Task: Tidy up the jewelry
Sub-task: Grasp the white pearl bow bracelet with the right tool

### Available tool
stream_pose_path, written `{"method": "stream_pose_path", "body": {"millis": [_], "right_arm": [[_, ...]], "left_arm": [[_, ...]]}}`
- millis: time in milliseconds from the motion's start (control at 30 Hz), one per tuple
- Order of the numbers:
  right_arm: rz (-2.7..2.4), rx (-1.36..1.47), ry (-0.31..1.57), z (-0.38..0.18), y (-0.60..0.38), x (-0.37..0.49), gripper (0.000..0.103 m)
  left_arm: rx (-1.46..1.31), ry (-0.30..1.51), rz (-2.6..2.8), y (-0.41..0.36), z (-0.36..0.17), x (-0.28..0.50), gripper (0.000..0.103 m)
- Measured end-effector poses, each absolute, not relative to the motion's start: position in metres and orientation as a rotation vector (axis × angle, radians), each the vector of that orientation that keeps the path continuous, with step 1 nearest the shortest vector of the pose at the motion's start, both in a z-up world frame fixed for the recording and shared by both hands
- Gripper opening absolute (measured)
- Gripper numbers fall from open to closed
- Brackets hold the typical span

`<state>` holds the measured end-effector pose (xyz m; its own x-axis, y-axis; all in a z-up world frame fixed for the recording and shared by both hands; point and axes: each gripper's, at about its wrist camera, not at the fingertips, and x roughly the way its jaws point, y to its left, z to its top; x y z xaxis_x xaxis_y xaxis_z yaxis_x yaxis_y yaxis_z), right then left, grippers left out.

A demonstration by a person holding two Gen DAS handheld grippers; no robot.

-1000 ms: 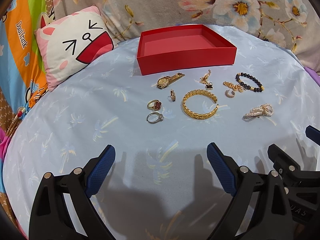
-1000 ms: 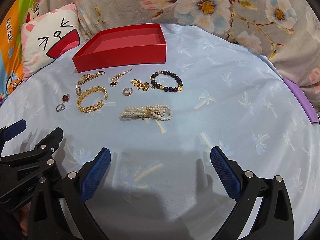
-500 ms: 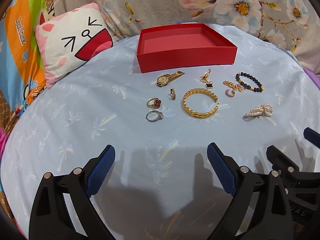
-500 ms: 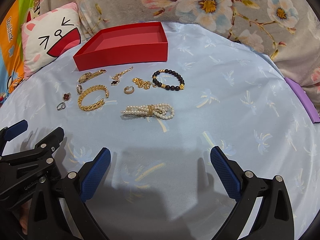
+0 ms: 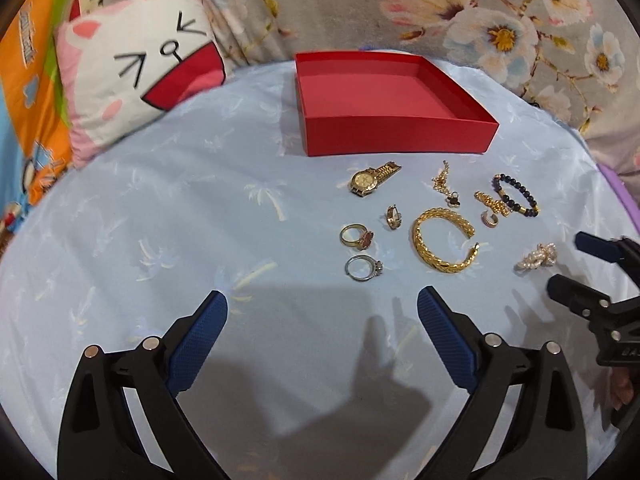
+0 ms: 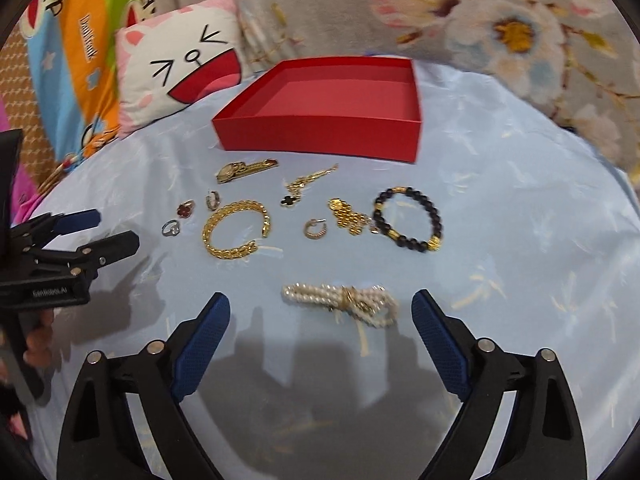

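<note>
An empty red box (image 5: pixel 394 100) (image 6: pixel 332 108) stands at the back of the pale blue cloth. In front of it lie a gold watch (image 5: pixel 370 180), a gold bangle (image 5: pixel 444 240) (image 6: pixel 236 230), a silver ring (image 5: pixel 362 269), a red-stone ring (image 5: pixel 356 237), a dark bead bracelet (image 6: pixel 408 220) and a pearl bracelet (image 6: pixel 340 300). My left gripper (image 5: pixel 322 312) is open, short of the silver ring. My right gripper (image 6: pixel 320 316) has its jaws closing a little, wide apart, with the pearl bracelet just ahead between the fingertips, untouched.
A white cat-face cushion (image 5: pixel 140 68) leans at the back left beside a colourful cartoon fabric (image 5: pixel 28 80). A floral cloth (image 5: pixel 500 20) runs along the back. Small earrings (image 6: pixel 316 229) and a gold chain (image 6: pixel 304 182) lie among the jewelry.
Both grippers moved forward toward the jewelry, which now looms larger. The right gripper swung left so the pearl bracelet sits between its fingertips, and its jaws narrowed slightly.
</note>
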<state>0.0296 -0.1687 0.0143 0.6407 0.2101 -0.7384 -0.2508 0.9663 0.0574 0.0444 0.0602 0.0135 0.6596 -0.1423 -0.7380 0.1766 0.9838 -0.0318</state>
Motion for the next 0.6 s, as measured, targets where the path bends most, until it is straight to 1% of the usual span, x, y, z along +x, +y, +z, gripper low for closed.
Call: {"method": "stream_pose_path", "body": {"millis": [33, 133, 200, 267, 300, 367, 400, 433, 500, 567, 600], "right_arm": [[0.282, -0.060, 0.841, 0.011, -0.169, 0.034, 0.085], [0.315, -0.093, 0.861, 0.004, -0.166, 0.046, 0.080], [0.329, -0.110, 0.872, 0.000, -0.164, 0.051, 0.079], [0.333, -0.126, 0.891, -0.004, -0.163, 0.055, 0.072], [0.334, -0.127, 0.900, -0.005, -0.164, 0.056, 0.065], [0.338, -0.116, 0.905, -0.005, -0.166, 0.057, 0.061], [0.339, -0.120, 0.905, -0.005, -0.167, 0.057, 0.057], [0.331, -0.132, 0.903, -0.005, -0.167, 0.057, 0.051], [0.324, -0.137, 0.905, -0.004, -0.168, 0.056, 0.046], [0.317, -0.127, 0.909, -0.003, -0.171, 0.053, 0.034], [0.313, -0.121, 0.912, -0.003, -0.172, 0.052, 0.023]], "left_arm": [[0.035, 0.837, -0.182, 0.063, 0.012, 0.047, 0.094], [0.036, 0.833, -0.164, 0.066, 0.009, 0.051, 0.094], [0.032, 0.831, -0.164, 0.066, 0.008, 0.052, 0.094], [0.036, 0.837, -0.169, 0.063, 0.006, 0.053, 0.094], [0.041, 0.842, -0.171, 0.062, 0.005, 0.054, 0.094], [0.047, 0.848, -0.182, 0.059, 0.004, 0.054, 0.094], [0.052, 0.849, -0.189, 0.057, 0.003, 0.054, 0.094], [0.058, 0.850, -0.194, 0.055, 0.003, 0.054, 0.094], [0.069, 0.853, -0.206, 0.049, 0.002, 0.053, 0.094], [0.073, 0.858, -0.220, 0.044, 0.001, 0.053, 0.094], [0.077, 0.858, -0.227, 0.041, 0.001, 0.052, 0.094]]}}
